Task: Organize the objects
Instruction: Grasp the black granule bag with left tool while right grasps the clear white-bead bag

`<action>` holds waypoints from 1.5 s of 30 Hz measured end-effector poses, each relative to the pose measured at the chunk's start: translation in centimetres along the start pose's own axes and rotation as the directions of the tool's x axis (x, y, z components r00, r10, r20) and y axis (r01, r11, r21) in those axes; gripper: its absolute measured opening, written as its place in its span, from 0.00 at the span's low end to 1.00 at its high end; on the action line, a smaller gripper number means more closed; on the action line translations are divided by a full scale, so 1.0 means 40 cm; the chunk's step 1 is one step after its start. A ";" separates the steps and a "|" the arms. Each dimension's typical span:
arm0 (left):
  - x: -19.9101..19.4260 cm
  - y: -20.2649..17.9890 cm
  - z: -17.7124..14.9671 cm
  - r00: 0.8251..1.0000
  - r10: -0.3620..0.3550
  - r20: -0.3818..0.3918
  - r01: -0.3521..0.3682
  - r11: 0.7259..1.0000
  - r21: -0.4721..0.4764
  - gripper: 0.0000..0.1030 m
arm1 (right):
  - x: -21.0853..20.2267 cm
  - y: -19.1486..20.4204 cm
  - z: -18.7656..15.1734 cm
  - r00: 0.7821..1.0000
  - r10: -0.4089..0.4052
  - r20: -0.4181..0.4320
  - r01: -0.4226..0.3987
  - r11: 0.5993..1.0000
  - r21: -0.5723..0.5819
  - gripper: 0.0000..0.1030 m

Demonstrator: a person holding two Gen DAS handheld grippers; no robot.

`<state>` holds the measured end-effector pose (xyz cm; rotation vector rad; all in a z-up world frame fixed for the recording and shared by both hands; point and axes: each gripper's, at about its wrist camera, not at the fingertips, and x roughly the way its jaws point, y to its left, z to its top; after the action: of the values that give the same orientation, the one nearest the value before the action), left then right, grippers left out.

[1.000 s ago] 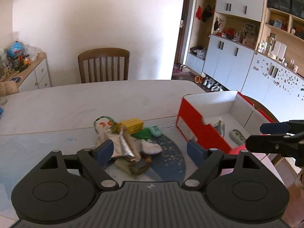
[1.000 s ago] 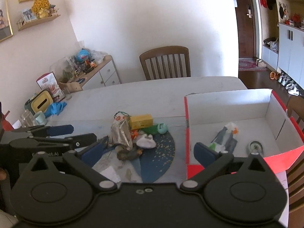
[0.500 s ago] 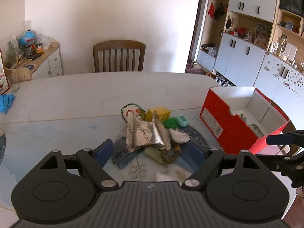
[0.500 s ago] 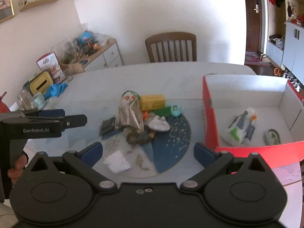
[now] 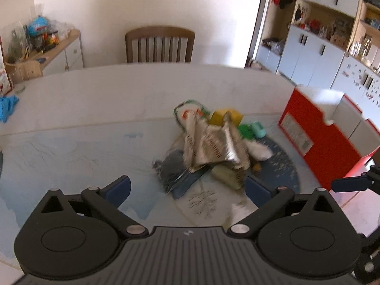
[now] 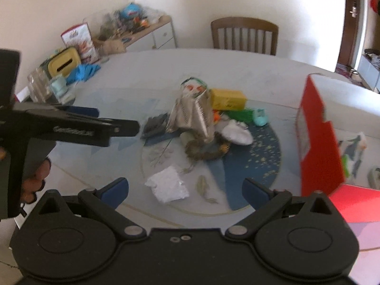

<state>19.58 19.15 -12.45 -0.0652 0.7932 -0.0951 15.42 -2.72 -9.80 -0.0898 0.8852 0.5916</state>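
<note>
Both your grippers have dropped closer to the heap since a second ago, and the table (image 5: 99,99) now fills more of each view. Your left gripper (image 5: 187,188) has just been spreading its jaws; they stand wide with nothing between them, short of the dark packet (image 5: 172,167) at the heap's near left edge. Seen from the right wrist, it (image 6: 102,124) reaches in from the left, held by your hand (image 6: 35,178), its tips just beside that packet and apart from it.

Going left to right across the heap: the dark packet, then the crumpled foil bag (image 5: 211,147) standing tallest in the middle, a yellow box (image 6: 228,98) behind it, a white bundle (image 6: 236,134) and a small teal thing (image 6: 260,117) on the right. A white scrap (image 6: 168,186) lies alone on the round mat (image 6: 261,156), nearer you.

Your right gripper (image 6: 185,188) is spread wide and empty, hovering above the scrap without touching it. Further right stands the red box (image 6: 318,142), well apart from the heap, with a wrapper (image 6: 353,152) lying inside.
</note>
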 end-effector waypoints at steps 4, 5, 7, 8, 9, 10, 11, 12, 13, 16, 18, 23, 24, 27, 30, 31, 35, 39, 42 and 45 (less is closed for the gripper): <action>0.050 0.020 -0.007 1.000 0.009 -0.012 -0.009 1.000 0.010 1.00 | 0.045 0.015 -0.003 0.999 0.016 -0.046 -0.017 1.000 -0.021 0.97; 0.063 0.025 -0.006 1.000 0.004 -0.023 -0.003 1.000 0.011 1.00 | 0.056 0.019 -0.003 0.998 0.018 -0.058 -0.019 0.999 -0.030 0.96; 0.091 0.032 -0.004 0.999 -0.014 -0.049 0.014 1.000 0.011 1.00 | 0.074 0.026 -0.002 0.997 0.020 -0.072 -0.023 0.999 -0.047 0.96; 0.103 0.035 -0.002 0.998 -0.018 -0.053 0.019 1.000 0.015 1.00 | 0.081 0.029 -0.002 0.997 0.021 -0.078 -0.025 0.998 -0.053 0.96; 0.115 0.038 0.000 0.998 -0.023 -0.050 0.025 0.999 0.024 1.00 | 0.090 0.032 -0.002 0.996 0.019 -0.087 -0.024 0.998 -0.060 0.96; 0.127 0.040 0.001 0.999 -0.027 -0.047 0.028 0.999 0.034 1.00 | 0.099 0.035 -0.001 0.995 0.015 -0.095 -0.022 0.997 -0.068 0.95; 0.143 0.043 0.001 0.999 -0.023 -0.049 0.026 0.999 0.047 1.00 | 0.106 0.038 0.000 0.995 0.013 -0.102 -0.021 0.997 -0.076 0.95; 0.161 0.047 0.002 0.998 -0.009 -0.058 0.012 0.998 0.054 1.00 | 0.114 0.040 0.000 0.994 0.009 -0.110 -0.019 0.996 -0.083 0.94; 0.174 0.052 0.003 0.998 0.002 -0.065 0.001 0.999 0.053 1.00 | 0.122 0.041 -0.001 0.993 0.006 -0.117 -0.016 0.996 -0.086 0.93; 0.199 0.068 0.006 0.998 -0.004 -0.069 0.006 1.000 0.024 1.00 | 0.143 0.044 -0.001 0.991 0.007 -0.137 -0.019 0.995 -0.093 0.89; 0.209 0.069 0.006 0.998 -0.012 -0.064 0.014 0.999 0.031 1.00 | 0.157 0.044 0.000 0.989 0.006 -0.149 -0.020 0.995 -0.096 0.87; 0.228 0.063 -0.001 0.999 0.000 -0.052 0.003 0.997 0.073 1.00 | 0.184 0.050 0.001 0.987 0.006 -0.163 -0.024 0.994 -0.109 0.84; 0.232 0.063 -0.002 0.999 0.004 -0.051 0.000 0.997 0.075 1.00 | 0.189 0.052 0.001 0.986 0.004 -0.164 -0.023 0.993 -0.113 0.83; 0.240 0.067 -0.003 0.999 -0.001 -0.051 0.004 0.999 0.054 1.00 | 0.201 0.054 0.001 0.985 0.011 -0.169 -0.031 0.993 -0.116 0.79; 0.241 0.073 -0.001 0.999 -0.002 -0.039 0.004 0.999 0.046 0.99 | 0.207 0.057 0.000 0.985 0.015 -0.174 -0.037 0.992 -0.123 0.72; 0.240 0.073 -0.003 0.999 -0.002 -0.037 0.003 0.999 0.047 0.99 | 0.207 0.058 0.000 0.985 0.015 -0.171 -0.037 0.991 -0.128 0.71; 0.237 0.076 -0.003 1.000 -0.002 -0.027 0.004 0.999 0.051 0.97 | 0.209 0.061 0.001 0.985 0.020 -0.169 -0.044 0.989 -0.139 0.64; 0.232 0.070 -0.005 1.000 -0.015 -0.024 0.017 0.998 0.066 0.85 | 0.210 0.064 0.004 0.986 0.016 -0.168 -0.041 0.989 -0.145 0.55; 0.228 0.062 -0.008 0.999 -0.026 -0.028 0.028 0.996 0.087 0.67 | 0.209 0.063 0.005 0.986 0.011 -0.167 -0.035 0.989 -0.144 0.51; 0.226 0.057 -0.011 0.999 -0.033 -0.034 0.036 0.995 0.092 0.53 | 0.207 0.064 0.005 0.986 0.012 -0.166 -0.037 0.989 -0.146 0.43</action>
<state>25.73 20.40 -19.37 0.0106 0.8191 -0.1655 18.24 3.21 -15.43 -0.2658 1.0031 0.6799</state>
